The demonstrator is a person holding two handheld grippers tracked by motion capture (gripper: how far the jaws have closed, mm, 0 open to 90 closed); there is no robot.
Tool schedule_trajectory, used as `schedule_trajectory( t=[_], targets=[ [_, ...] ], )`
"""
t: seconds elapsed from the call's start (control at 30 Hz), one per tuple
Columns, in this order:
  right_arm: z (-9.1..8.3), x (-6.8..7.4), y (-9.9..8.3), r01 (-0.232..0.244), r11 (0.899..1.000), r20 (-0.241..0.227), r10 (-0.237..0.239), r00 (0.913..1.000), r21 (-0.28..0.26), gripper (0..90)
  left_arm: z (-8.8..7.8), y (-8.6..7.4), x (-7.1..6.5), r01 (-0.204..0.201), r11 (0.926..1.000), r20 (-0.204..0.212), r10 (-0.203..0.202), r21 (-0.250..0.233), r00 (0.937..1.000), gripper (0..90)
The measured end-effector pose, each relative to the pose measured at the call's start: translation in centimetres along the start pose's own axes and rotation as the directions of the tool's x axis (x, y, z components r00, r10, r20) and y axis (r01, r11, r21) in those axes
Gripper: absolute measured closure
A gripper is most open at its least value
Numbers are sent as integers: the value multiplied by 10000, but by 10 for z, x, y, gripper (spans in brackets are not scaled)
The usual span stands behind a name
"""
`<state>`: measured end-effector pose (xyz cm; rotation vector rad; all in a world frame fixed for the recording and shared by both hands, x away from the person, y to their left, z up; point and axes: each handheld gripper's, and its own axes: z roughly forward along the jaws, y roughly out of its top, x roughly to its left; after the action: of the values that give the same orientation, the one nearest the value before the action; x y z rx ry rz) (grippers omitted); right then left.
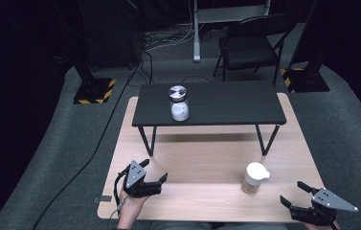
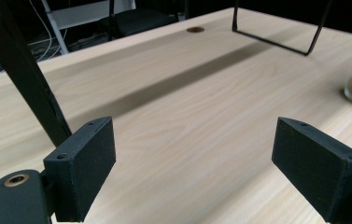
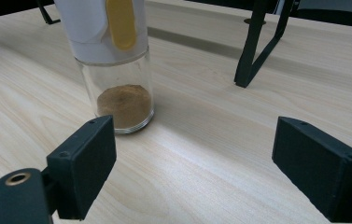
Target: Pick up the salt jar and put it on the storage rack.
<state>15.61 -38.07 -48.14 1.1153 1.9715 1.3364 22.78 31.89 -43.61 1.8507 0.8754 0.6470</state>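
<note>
Both our hand-held grippers, left (image 1: 155, 175) and right (image 1: 293, 193), rest low with jaws apart and empty, the spice jar (image 3: 117, 65) just ahead-left of the right one on the worktop (image 1: 207, 163), so we judge reaching and centring it comes next.

Wooden table (image 1: 207, 163) bears black stand (image 1: 209, 104), jar (image 1: 255, 178).

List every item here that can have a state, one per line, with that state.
Left gripper: open, holding nothing.
Right gripper: open, holding nothing.
Glass jar: upright on the wooden table, white lid on, brown powder at the bottom.
White jar: upright on the black shelf, metal lid on.
</note>
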Motion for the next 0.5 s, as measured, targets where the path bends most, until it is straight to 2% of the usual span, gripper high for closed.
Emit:
schedule_trajectory(
  t=[0.07, 0.27, 0.4, 0.5],
  targets=[
    [0, 0, 0, 6, 10000, -4, -6, 10000, 0, 123, 0, -6, -3, -78, 9998, -54, 79, 194, 10000, 130],
    [0, 0, 0, -10, 10000, 7, 10, 10000, -2, 123, -1, -14, -4, -123, 9992, -46, 124, 375, 9999, 131],
    [0, 0, 0, 15, 10000, 19, -15, 10000, 9, 123, -5, -21, -4, 48, 9994, 13, -49, 341, 10000, 131],
    [0, 0, 0, 6, 10000, 26, -6, 10000, 3, 123, -10, -25, -4, 122, 9990, -88, -118, 421, 9999, 130]
  ],
)
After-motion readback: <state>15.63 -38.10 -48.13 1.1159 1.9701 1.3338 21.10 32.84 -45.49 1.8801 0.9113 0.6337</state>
